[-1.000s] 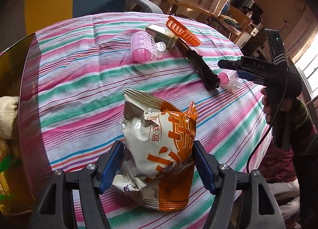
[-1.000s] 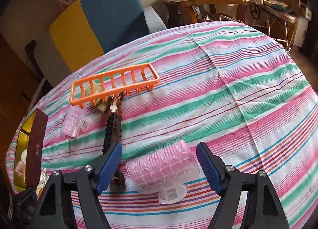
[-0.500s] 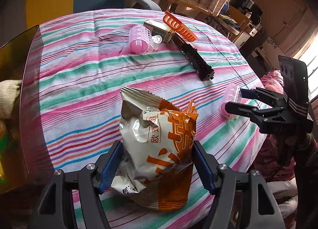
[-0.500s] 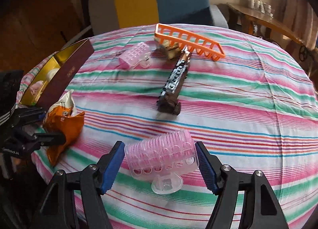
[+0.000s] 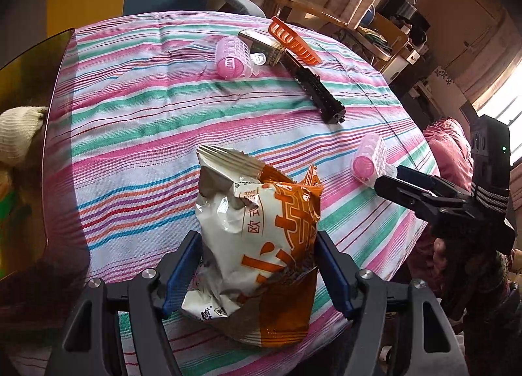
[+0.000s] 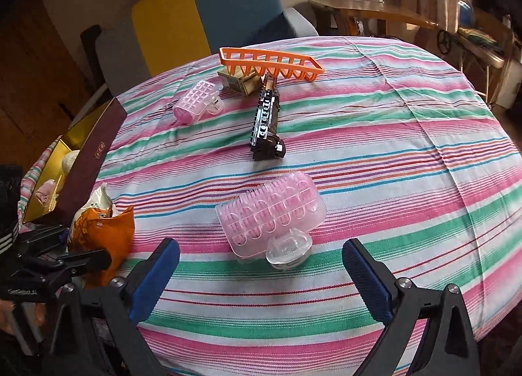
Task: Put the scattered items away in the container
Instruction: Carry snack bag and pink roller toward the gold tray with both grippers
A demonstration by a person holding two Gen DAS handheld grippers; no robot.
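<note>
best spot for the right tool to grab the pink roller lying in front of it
Grip the pink ribbed plastic hair roller across its barrel, one finger on each end, coming straight down from above. It lies sideways between the open right tool fingers, and its clear clip juts toward the camera, so stay behind that.

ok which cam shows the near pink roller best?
Right wrist: the pink roller lies whole and close ahead of the open right tongs. Left wrist shows it small, end-on near the table edge.

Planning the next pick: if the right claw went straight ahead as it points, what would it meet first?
The near pink hair roller, lying just beyond the open right claw; the black brick piece lies farther along, though depth is uncertain.
</note>
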